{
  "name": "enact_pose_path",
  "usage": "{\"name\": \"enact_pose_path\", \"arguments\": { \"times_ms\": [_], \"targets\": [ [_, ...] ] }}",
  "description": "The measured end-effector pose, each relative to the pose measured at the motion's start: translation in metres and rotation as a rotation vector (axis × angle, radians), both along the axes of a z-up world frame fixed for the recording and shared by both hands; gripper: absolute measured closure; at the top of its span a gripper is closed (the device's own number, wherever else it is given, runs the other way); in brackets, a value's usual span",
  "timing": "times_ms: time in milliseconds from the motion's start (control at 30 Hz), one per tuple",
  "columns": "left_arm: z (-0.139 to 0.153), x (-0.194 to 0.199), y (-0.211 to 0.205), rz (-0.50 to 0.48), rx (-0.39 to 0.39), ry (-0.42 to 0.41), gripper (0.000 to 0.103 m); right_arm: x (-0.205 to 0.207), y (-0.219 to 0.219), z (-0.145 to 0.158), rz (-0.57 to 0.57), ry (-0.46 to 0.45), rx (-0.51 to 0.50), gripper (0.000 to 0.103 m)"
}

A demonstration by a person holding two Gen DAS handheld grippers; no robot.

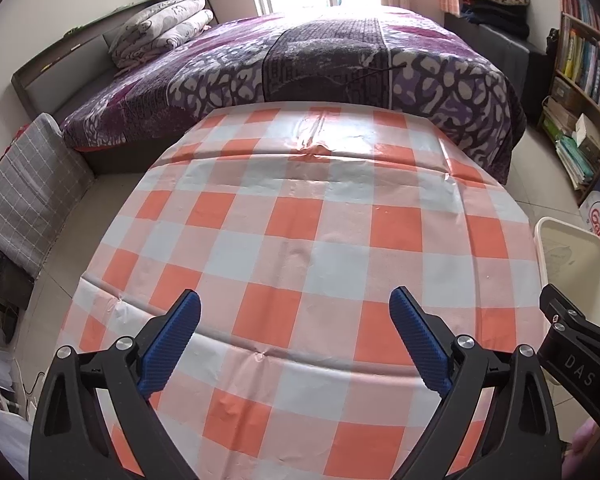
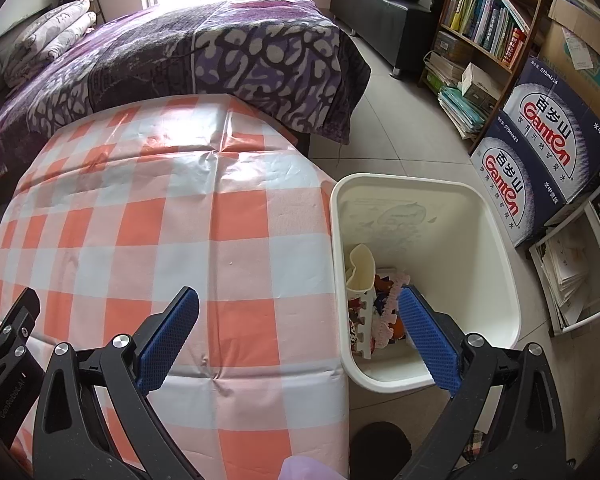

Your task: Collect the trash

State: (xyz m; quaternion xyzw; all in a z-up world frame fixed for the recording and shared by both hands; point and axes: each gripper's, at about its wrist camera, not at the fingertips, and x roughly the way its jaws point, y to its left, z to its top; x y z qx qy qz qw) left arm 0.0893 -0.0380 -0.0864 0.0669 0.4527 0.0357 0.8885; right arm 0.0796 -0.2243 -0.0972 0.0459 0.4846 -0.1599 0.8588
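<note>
A white trash bin point(image 2: 496, 248) stands on the floor at the right edge of the table; it also shows in the left wrist view point(image 1: 540, 228). Inside it lie a cream foam piece point(image 2: 362, 270), a pink frilly scrap point(image 2: 388, 304) and colourful wrappers. My left gripper point(image 1: 296, 300) is open and empty above the orange-and-white checked tablecloth point(image 1: 300, 240). My right gripper point(image 2: 298, 298) is open and empty, over the table's right edge point(image 2: 332, 240) and the bin. No trash shows on the tablecloth.
A bed with a purple cover point(image 1: 320, 60) stands beyond the table. A bookshelf point(image 2: 492, 12) and stacked Ganten water boxes point(image 2: 540, 140) stand at the right on the tiled floor. A grey checked cushion point(image 1: 28, 188) is at the left.
</note>
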Motion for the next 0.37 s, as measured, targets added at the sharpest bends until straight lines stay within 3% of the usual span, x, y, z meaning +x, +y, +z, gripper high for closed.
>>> {"name": "enact_pose_path", "arguments": {
  "times_ms": [367],
  "targets": [
    [-0.0038, 0.0026, 0.0032, 0.018, -0.017, 0.034, 0.01, -0.0009, -0.0002, -0.0004, 0.002, 0.001, 0.002, 0.007]
  ]
}}
